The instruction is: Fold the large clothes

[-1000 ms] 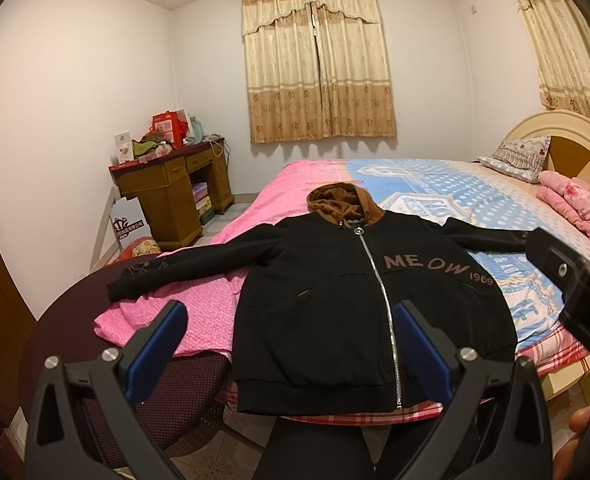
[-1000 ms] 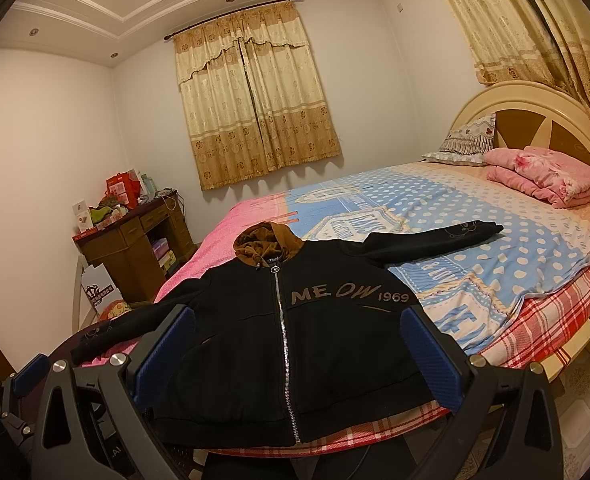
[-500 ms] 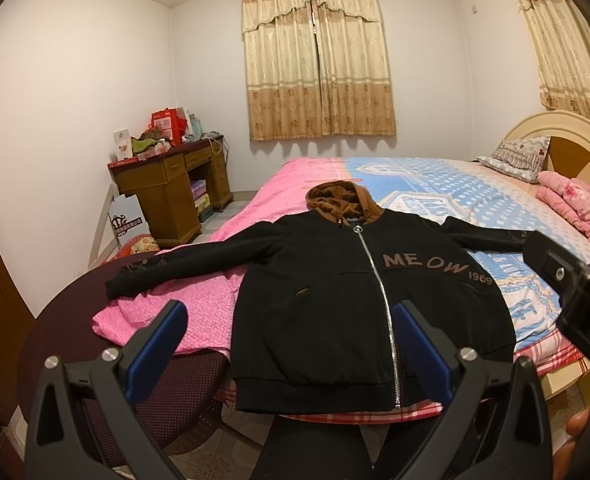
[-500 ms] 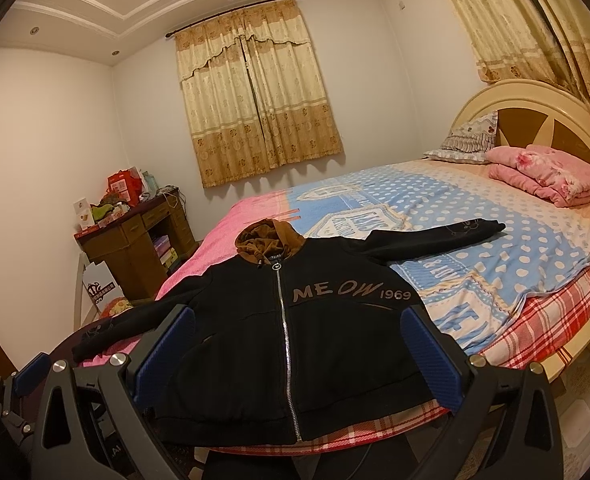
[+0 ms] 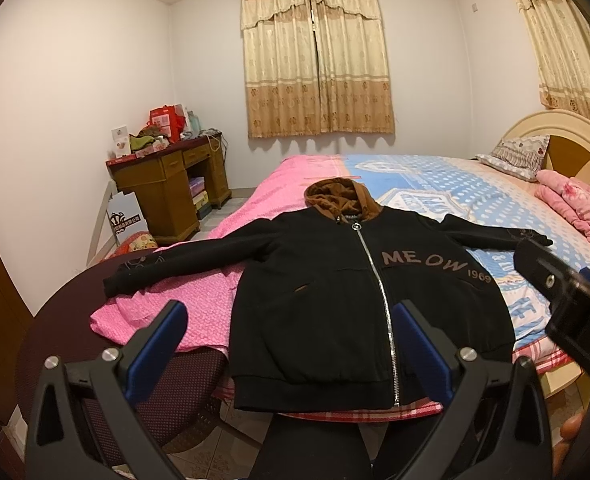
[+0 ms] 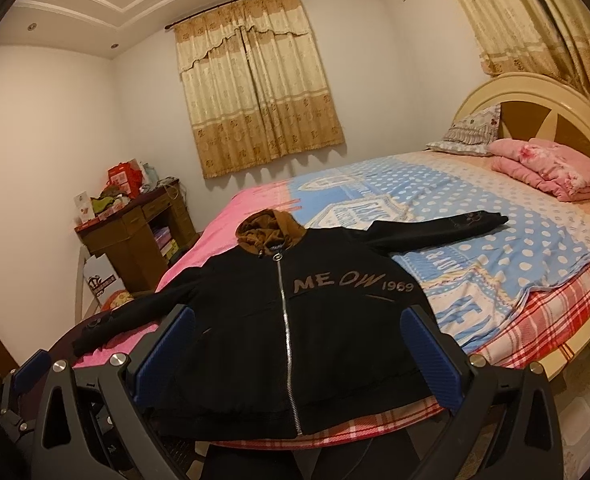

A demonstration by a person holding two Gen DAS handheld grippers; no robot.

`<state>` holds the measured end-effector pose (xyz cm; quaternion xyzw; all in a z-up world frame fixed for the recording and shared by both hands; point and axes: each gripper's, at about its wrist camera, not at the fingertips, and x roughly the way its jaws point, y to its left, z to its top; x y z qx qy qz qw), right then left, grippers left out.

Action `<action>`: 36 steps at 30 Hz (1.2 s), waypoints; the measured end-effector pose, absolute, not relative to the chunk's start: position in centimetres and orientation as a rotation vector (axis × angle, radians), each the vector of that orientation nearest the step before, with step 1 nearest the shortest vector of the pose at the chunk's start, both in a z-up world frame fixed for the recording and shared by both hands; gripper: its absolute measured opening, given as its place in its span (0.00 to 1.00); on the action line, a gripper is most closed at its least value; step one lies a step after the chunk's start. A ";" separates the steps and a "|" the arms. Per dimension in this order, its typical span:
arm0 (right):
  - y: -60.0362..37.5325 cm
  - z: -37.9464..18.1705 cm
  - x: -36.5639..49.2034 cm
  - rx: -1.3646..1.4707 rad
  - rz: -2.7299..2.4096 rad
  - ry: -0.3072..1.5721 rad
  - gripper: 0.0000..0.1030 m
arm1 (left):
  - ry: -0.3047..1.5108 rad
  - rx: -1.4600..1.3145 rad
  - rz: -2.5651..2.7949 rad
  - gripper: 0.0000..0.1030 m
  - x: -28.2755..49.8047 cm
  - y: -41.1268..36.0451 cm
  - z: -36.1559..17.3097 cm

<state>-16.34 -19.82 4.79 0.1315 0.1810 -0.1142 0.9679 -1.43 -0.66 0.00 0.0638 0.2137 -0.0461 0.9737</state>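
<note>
A black zip hoodie (image 5: 335,296) with a brown hood and "MEOW 1969" print lies flat on the bed, front up, both sleeves spread out. It also shows in the right wrist view (image 6: 327,320). My left gripper (image 5: 287,340) is open and empty, held in the air short of the hoodie's hem. My right gripper (image 6: 295,344) is open and empty too, above the hem. The left sleeve cuff (image 5: 113,284) hangs over a dark round chair.
The bed (image 5: 475,196) has a blue and pink sheet, a folded pink blanket (image 5: 575,208) and a pillow by the headboard. A wooden desk (image 5: 167,184) with clutter stands at the left wall. A dark round chair (image 5: 63,320) is at the bed's corner.
Both views have shifted very slightly; the hoodie lies as before and both grippers stay open.
</note>
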 end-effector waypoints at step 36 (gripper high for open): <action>-27.2 3.2 -14.3 0.341 -0.336 0.310 0.99 | 0.564 0.084 -0.168 1.00 -1.7 -2.9 -1.8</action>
